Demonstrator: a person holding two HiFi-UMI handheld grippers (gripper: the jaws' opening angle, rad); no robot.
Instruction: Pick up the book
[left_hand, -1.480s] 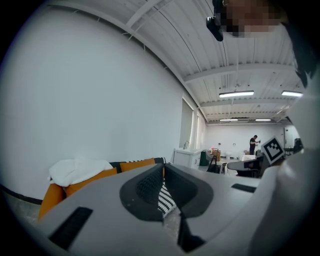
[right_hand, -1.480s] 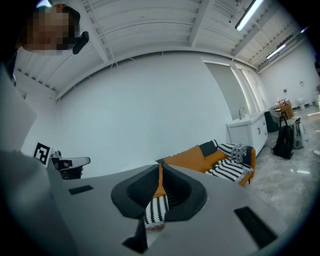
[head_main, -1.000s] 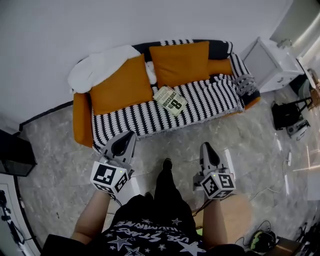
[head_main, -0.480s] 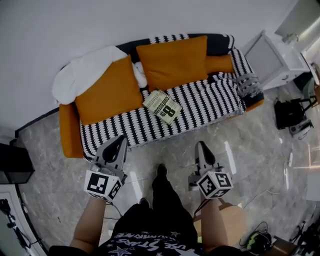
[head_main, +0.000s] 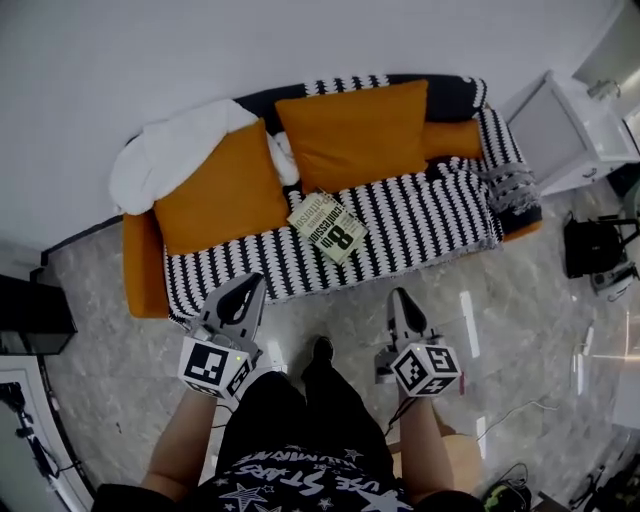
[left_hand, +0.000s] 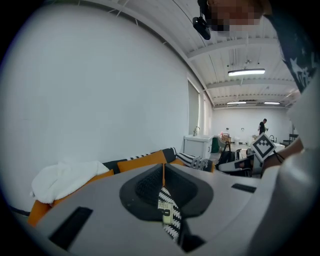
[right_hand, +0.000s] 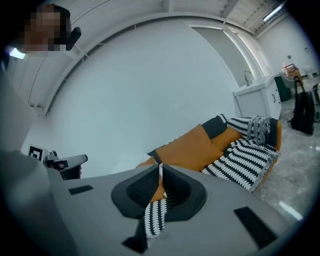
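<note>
Head view alone shows the whole book (head_main: 327, 227).

Lab hall staged as lounge; sofa (head_main: 143, 265); strip lights (left_hand: 246, 73).

The sofa cover (head_main: 420, 215) is black-and-white striped, the cushions (head_main: 352, 135) orange, the blanket (head_main: 175, 150) white, the book (head_main: 328, 227) cream.

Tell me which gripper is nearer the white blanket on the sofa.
Left. In the head view the left gripper hangs below the white blanket, off the sofa's front edge; the right gripper is farther right, beyond the book.
</note>
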